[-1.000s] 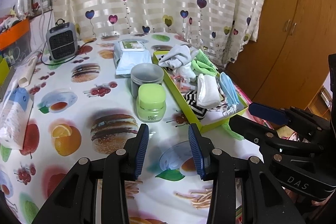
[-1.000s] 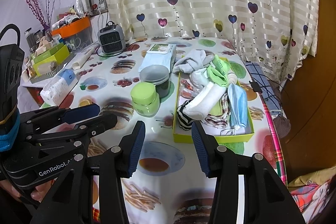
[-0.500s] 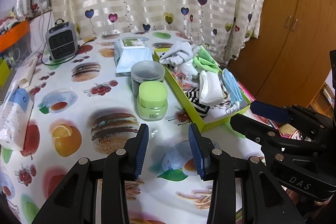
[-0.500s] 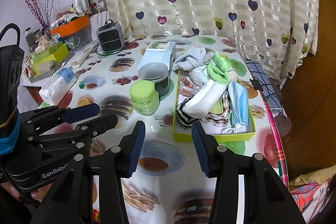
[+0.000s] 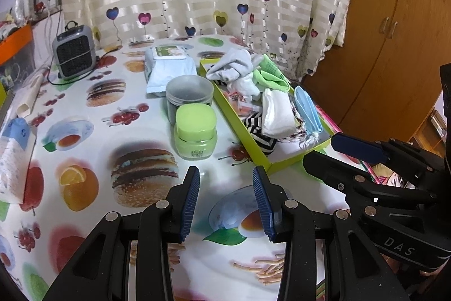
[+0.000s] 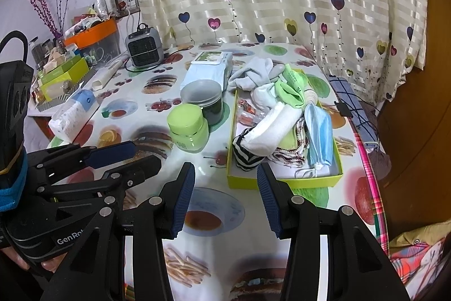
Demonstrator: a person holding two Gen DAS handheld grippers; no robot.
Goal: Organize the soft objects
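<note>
Left wrist view: left gripper (image 5: 225,174) stood wide and empty over the fruit-print counter (image 5: 84,131); shallow lime-green cardboard tray (image 5: 239,131) of socks lay ahead, to the right.

Right wrist view: right gripper (image 6: 225,174) wide, empty, nearer. Rolled white sock (image 6: 270,129) lay straight ahead, long axis slanting up-right.

Two wrist views, side by side, angled down; shared tray (image 5: 284,162) (image 6: 310,183)

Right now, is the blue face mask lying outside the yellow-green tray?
No, the blue face mask lies inside the yellow-green tray.
</note>
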